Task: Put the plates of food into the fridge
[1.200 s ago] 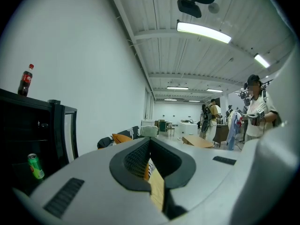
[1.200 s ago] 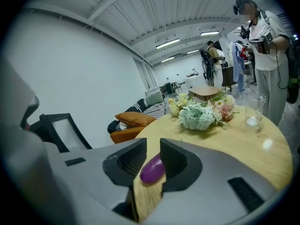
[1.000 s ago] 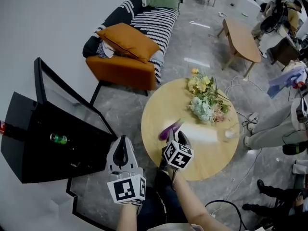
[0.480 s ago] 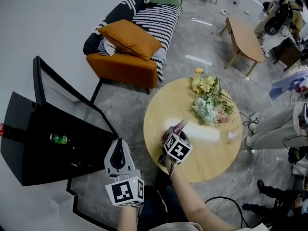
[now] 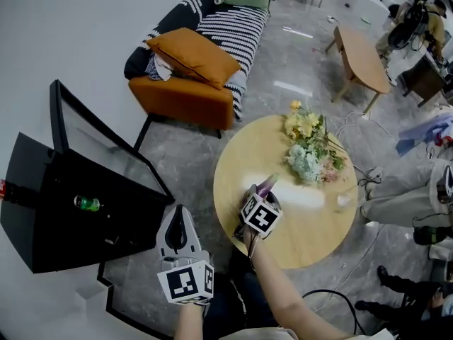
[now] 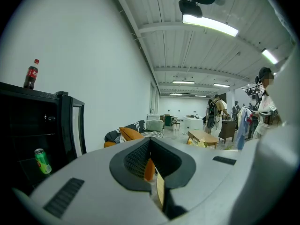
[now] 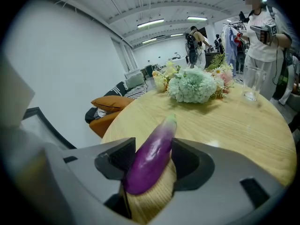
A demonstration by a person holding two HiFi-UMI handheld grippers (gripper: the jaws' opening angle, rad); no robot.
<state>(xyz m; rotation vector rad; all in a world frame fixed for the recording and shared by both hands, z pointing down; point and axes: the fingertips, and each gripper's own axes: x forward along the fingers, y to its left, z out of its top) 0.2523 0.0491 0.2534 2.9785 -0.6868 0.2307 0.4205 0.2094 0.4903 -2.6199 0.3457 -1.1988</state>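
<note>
head view / right gripper (image 5: 263, 195): reaches in over the round table (image 5: 311, 229) from its 7 o'clock rim; the marker cube covers most of the jaws
head view / eggplant (image 5: 267, 183): lies on the table just at 9 o'clock of centre, tip toward 1 o'clock; its near end is hidden under the gripper
head view / left gripper (image 5: 178, 211): hangs over the floor between fridge and table, closed to a teardrop, nothing in it
head view / fridge (image 5: 64, 211): black, at 9 o'clock of frame, door (image 5: 92, 140) swung open; the inside is dark, only a green can (image 5: 86, 203) can be made out
head view / cola bottle (image 5: 3, 188): on the fridge top, cut off by the left edge
head view / table rest: flowers (image 5: 309, 151) at 1 o'clock, glass (image 5: 345, 200) at 4 o'clock, blurry
head view / sofa (image 5: 205, 55): at 11 o'clock with an orange cushion (image 5: 192, 54); people at 3 o'clock are cut by the frame
left gripper view / jaws: tips together, empty; only a thin slit shows orange and wood behind
left gripper view / blocked: the gripper body fills the lower half; fridge at 9 o'clock, shelves too dark to read
right gripper view / jaws: have just been opening, now stand apart with the eggplant between them, resting on the table
right gripper view / contact: can't tell whether the pads touch the eggplant's skin
right gripper view / hidden: the eggplant's near end sinks behind the gripper body; the tip points at 12 o'clock toward the flowers
</note>
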